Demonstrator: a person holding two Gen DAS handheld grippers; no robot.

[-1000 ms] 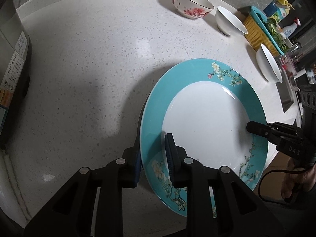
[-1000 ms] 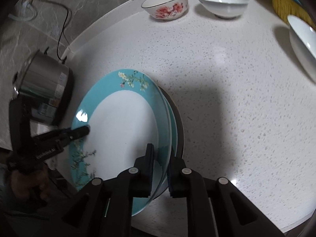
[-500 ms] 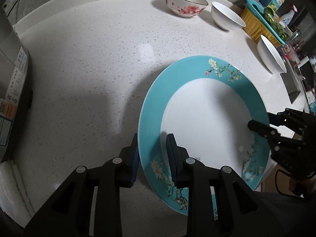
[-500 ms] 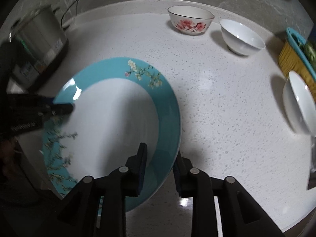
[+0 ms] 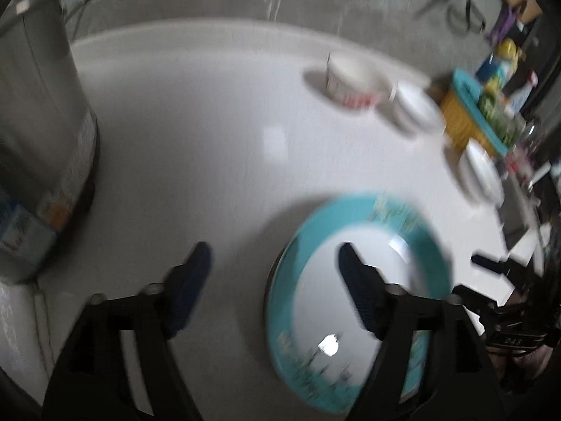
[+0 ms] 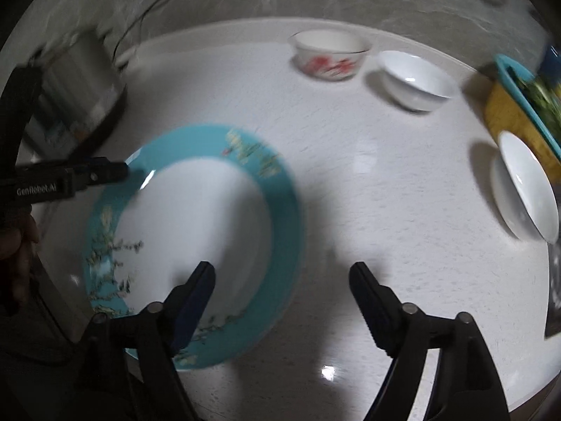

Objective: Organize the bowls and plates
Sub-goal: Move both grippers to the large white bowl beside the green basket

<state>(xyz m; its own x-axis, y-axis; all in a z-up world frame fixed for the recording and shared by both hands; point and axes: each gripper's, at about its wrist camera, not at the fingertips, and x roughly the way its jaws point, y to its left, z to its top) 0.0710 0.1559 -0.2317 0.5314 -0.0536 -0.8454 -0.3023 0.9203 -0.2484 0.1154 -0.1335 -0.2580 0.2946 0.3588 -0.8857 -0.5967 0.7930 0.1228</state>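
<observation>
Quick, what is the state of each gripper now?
Left gripper: open, jaws just opened, holding nothing; plate lies free.
Right gripper: open, jaws just opened, holding nothing.

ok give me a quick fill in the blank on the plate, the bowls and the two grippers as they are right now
1. The rim of the plate is coloured ____.
2. The bowl with red flowers stands beside a plain ____ bowl.
3. The fingers of the left gripper and the right gripper stand ____, gripping nothing.
4. The plate rests on the ____ countertop.

Missing words: teal; white; open; white
</observation>
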